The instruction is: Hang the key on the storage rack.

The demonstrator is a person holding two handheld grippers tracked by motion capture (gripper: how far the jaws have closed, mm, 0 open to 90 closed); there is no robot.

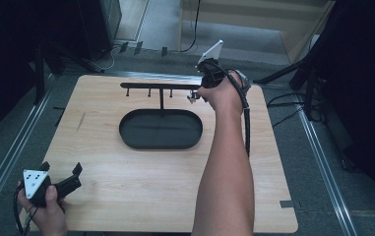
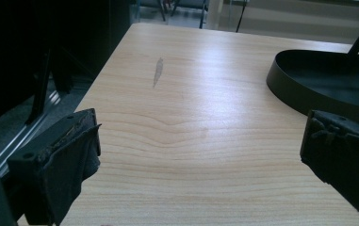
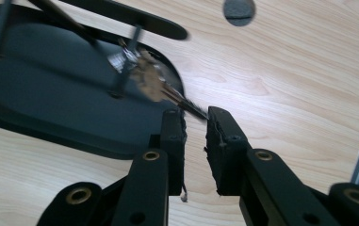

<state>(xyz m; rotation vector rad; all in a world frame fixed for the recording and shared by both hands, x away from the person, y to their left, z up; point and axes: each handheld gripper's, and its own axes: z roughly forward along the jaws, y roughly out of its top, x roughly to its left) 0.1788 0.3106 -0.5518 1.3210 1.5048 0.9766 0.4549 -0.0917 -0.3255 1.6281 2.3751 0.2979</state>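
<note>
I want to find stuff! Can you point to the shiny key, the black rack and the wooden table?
key point(image 3: 149, 80): right gripper view, on its silvery blurred middle.
rack point(image 1: 140, 85): high view, on its top crossbar.
table point(image 1: 140, 187): high view, on bare wood near the front.

The left gripper point(image 2: 200, 160) hovers over the wooden table point(image 2: 191, 94), its two black padded jaws standing wide apart with bare wood between them. Beyond the right-hand jaw lies the black oval tray point(image 2: 323, 80), and a grey mark point(image 2: 158, 71) lies well left of that tray
</note>
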